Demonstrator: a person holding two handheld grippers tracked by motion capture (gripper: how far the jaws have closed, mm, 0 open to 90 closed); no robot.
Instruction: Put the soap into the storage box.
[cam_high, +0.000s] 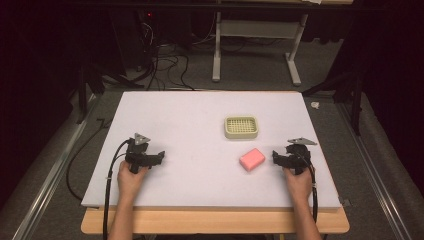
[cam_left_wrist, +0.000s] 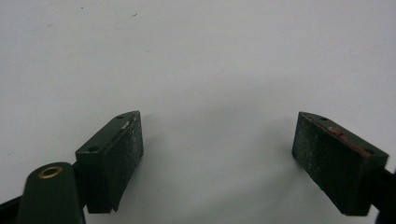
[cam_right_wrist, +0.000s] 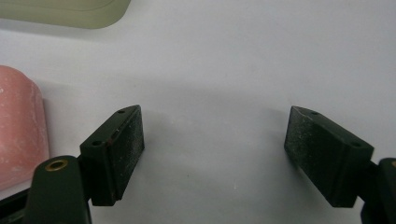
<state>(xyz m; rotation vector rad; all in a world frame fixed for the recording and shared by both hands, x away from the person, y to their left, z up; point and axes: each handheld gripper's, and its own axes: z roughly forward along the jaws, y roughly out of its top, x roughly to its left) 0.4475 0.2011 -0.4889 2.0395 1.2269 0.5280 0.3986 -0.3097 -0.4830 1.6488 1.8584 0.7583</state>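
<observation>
Left gripper (cam_high: 161, 155) and right gripper (cam_high: 274, 156) rest on the white table (cam_high: 175, 115), jaws apart and empty, pink soap (cam_high: 252, 159) near the right, cream dish (cam_high: 241, 127) beyond.

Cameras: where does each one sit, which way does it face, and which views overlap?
High view: above the person's side, looking forward and down on the table; both forearms, left gripper, right gripper.
Left gripper view: on the left gripper, facing bare table between open jaws.
Right gripper view: on the right gripper, jaws open.
Shared: right gripper and high views both show the pink soap and dish.
</observation>
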